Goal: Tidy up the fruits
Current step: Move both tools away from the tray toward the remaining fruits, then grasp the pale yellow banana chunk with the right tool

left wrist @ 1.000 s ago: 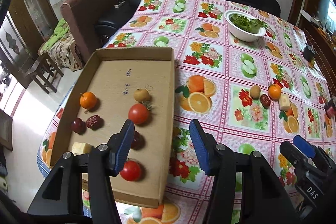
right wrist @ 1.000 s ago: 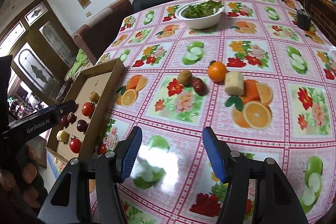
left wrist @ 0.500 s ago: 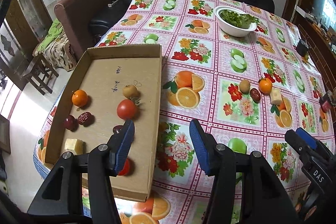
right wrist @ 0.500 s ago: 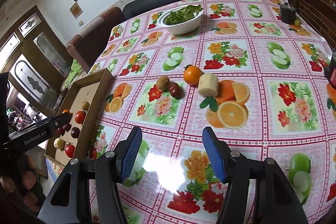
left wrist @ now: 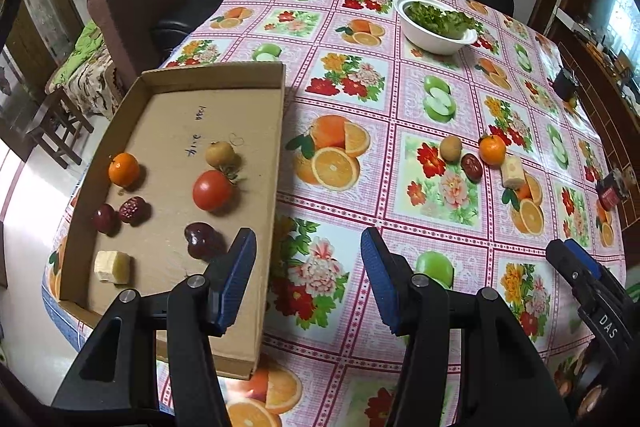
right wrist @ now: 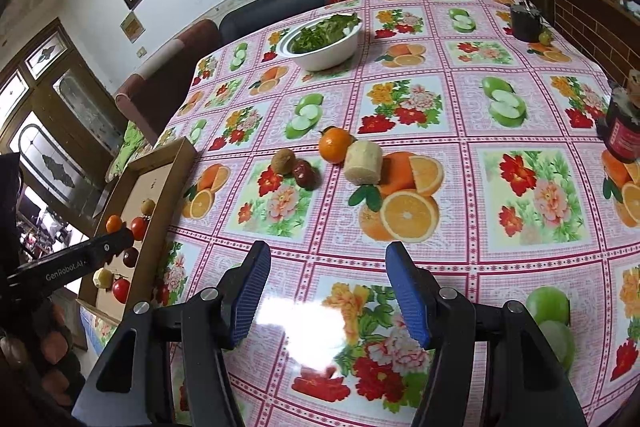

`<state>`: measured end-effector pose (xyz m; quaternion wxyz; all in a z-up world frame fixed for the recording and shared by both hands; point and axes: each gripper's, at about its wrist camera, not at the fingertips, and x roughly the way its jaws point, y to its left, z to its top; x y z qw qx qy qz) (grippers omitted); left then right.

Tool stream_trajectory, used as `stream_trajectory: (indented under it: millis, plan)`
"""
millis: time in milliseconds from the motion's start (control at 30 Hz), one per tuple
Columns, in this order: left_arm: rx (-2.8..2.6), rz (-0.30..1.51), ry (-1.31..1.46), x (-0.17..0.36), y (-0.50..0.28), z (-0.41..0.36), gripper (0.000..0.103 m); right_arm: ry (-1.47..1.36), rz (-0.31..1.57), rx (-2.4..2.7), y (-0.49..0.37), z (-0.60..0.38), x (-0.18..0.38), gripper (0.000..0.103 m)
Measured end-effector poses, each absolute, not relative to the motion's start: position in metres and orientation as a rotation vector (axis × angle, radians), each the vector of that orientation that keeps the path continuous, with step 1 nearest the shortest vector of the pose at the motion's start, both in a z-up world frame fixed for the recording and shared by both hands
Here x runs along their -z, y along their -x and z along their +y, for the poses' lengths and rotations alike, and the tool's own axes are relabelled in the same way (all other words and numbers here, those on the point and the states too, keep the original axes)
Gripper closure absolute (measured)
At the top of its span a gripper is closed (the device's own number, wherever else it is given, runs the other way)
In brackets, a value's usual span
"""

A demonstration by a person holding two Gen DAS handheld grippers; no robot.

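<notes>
Glossy fruit-print oilcloth covers the desk [right wrist: 460, 107]. Ahead-left of the left hand-held gripper [left wrist: 308, 279], a shallow cardboard tray [left wrist: 276, 155] with raised walls that check rolling collects smooth round fruit already sorted. Ahead of the right hand-held gripper [right wrist: 328, 291] wait a dimpled tangerine [right wrist: 335, 145], a pale cut cylinder [right wrist: 363, 163], a fuzzy kiwi [right wrist: 283, 161] and a glossy red date [right wrist: 302, 174], clustered, probably next. Both hand-held grippers stand moderately wide, empty.
</notes>
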<state>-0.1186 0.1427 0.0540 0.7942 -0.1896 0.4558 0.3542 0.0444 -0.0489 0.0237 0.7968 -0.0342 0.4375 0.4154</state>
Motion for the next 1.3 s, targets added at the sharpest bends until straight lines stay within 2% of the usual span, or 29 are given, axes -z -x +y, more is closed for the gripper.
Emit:
stream_trajectory:
  millis: [567,1300]
  plan:
    - [-0.726,0.979,0.365,-0.054,0.101,0.139,0.050,0.072,0.932,-0.852,-0.055,-0.055,-0.022,0.041]
    - [-0.629,1.043,0.358,-0.013,0.006,0.154,0.050,0.134,0.941,-0.786,-0.099,-0.006,-0.001,0.042]
